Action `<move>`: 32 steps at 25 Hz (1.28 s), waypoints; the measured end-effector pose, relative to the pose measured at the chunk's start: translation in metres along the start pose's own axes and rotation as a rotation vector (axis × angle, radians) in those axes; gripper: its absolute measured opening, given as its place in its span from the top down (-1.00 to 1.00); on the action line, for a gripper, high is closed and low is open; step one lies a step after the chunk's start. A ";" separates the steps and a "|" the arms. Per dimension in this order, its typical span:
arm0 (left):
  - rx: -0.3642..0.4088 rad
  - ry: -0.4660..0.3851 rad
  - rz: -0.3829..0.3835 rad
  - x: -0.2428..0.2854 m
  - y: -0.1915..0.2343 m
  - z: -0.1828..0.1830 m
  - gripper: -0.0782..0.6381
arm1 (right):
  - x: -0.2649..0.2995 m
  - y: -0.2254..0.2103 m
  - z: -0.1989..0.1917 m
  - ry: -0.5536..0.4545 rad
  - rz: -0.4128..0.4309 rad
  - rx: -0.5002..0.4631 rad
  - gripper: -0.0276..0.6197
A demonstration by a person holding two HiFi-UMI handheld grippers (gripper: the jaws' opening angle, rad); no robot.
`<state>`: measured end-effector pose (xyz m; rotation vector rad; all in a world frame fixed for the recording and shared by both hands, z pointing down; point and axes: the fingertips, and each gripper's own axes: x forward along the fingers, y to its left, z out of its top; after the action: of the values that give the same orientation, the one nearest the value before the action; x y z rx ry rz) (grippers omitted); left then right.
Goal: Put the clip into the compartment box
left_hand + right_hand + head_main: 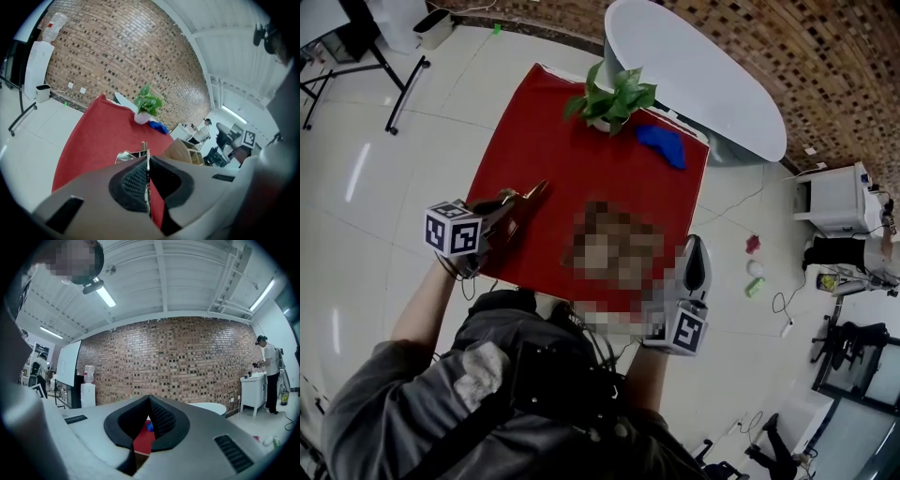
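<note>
My left gripper [514, 208] hovers over the left edge of the red table [553, 159], shut on a thin metal clip [532, 192] that sticks out past its tips. In the left gripper view the clip [132, 154] stands edge-on between the dark pads [133, 183], its shiny handles poking forward. The wooden compartment box [182, 151] sits on the table to the right of those jaws; a mosaic patch hides it in the head view. My right gripper [695, 246] is at the table's near right corner, shut and holding nothing [149, 400].
A potted plant [612, 98] stands at the table's far edge with a blue object [663, 143] beside it. Behind is a white oval table [694, 70]. Small items lie on the floor at the right [754, 267]. A person stands by a white counter [268, 366].
</note>
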<state>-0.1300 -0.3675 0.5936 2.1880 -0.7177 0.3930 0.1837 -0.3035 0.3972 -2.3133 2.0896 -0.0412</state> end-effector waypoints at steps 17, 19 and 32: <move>0.348 -0.495 -0.144 -0.111 -0.222 0.122 0.74 | -0.052 -0.047 0.041 -0.073 0.057 0.002 0.88; 0.367 -0.520 -0.149 -0.119 -0.241 0.122 0.74 | -0.062 -0.056 0.047 -0.084 0.057 0.009 0.87; 0.374 -0.533 -0.155 -0.109 -0.307 0.089 0.74 | -0.114 -0.106 0.061 -0.101 0.052 0.021 0.88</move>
<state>-0.0252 -0.2323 0.3025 2.7235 -0.7916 -0.1640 0.2801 -0.1794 0.3396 -2.1985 2.0894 0.0528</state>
